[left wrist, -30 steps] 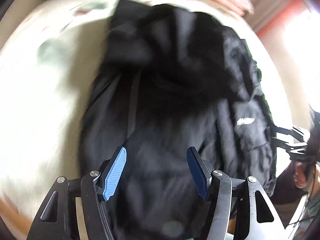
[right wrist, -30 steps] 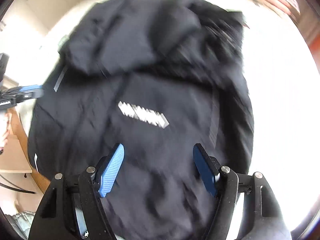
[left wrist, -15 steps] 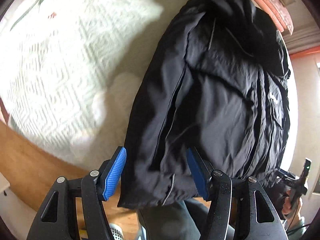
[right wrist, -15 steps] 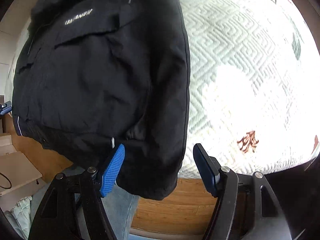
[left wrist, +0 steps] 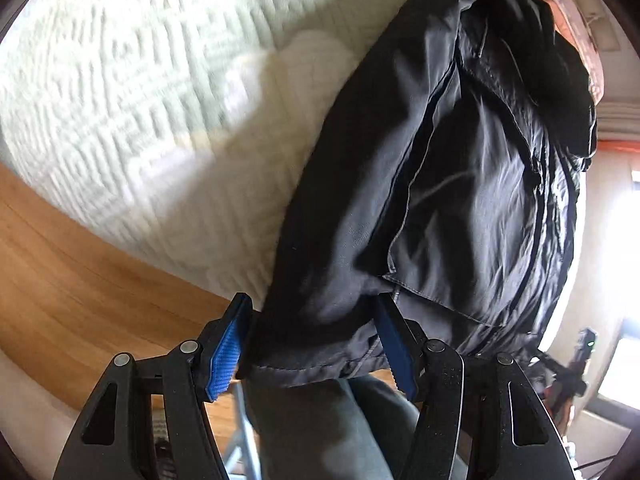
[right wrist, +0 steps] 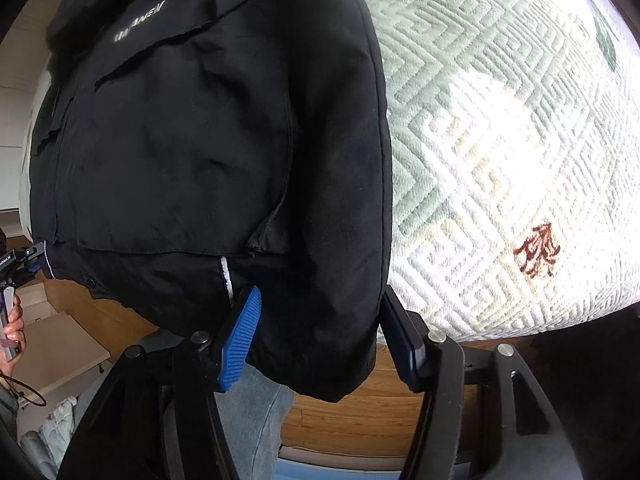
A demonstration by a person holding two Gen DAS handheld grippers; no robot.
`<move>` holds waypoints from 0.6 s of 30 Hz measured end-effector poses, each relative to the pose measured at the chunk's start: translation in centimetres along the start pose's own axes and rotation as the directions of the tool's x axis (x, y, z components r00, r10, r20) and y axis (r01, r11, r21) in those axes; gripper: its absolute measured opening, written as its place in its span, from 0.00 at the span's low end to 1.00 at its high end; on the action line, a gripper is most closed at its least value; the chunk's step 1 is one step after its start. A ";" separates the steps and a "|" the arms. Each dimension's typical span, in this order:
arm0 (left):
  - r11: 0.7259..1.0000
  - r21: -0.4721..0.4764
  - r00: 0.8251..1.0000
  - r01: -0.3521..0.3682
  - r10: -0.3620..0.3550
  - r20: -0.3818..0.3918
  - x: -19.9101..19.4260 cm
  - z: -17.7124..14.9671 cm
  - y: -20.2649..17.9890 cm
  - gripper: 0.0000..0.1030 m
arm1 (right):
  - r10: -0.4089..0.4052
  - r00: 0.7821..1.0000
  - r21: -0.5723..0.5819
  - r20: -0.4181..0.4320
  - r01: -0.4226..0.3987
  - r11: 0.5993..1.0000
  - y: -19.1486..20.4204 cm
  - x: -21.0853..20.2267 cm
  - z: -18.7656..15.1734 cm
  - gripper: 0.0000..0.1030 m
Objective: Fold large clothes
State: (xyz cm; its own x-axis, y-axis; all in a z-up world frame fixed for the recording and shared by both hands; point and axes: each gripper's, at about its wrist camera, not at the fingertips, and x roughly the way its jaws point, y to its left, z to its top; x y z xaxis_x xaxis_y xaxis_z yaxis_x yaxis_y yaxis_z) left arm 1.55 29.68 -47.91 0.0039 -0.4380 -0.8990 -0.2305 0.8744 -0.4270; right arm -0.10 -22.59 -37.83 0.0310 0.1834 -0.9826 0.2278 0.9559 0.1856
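Your left gripper (left wrist: 312, 340) and right gripper (right wrist: 320, 336): jaws spread, astride hem of one black jacket (right wrist: 208, 152); collar cut off. One quilted bedspread (right wrist: 500, 140) beneath.

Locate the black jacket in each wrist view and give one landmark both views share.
Left wrist: the black jacket fills the centre and right, its hem corner between the open fingers of the left gripper.
Right wrist: the black jacket fills the left and centre, pale lettering at upper left, its hem corner between the open fingers of the right gripper.
Shared landmark: the white quilted bedspread under the jacket.
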 end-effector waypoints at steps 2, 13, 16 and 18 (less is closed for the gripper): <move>1.000 0.011 1.000 -0.009 0.009 0.007 0.2 -0.2 -0.2 0.61 | 0.003 1.000 -0.004 -0.011 -0.003 1.000 -0.1 0.2 -0.5 0.61; 0.997 0.067 0.999 0.029 -0.028 -0.015 -0.4 -0.3 -4.7 0.11 | 0.054 0.998 -0.021 0.019 -0.054 0.998 2.0 -1.1 -1.9 0.18; 0.994 0.085 0.998 0.063 -0.065 0.015 -2.3 -0.3 -6.7 0.09 | 0.130 0.990 0.002 0.053 -0.131 0.991 1.8 -3.8 -2.0 0.15; 0.991 0.081 0.991 0.110 -0.115 0.064 -4.6 0.1 -8.2 0.09 | 0.195 0.977 0.006 0.090 -0.196 0.981 2.2 -6.5 -1.8 0.15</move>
State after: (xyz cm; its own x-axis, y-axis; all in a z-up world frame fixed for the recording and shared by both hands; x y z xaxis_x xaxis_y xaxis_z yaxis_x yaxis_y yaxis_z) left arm 3.51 24.52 -40.27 0.0928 -0.5215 -0.8482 -0.1493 0.8349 -0.5297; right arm -1.51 -21.28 -30.97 0.1620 0.3450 -0.9245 0.2228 0.8999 0.3748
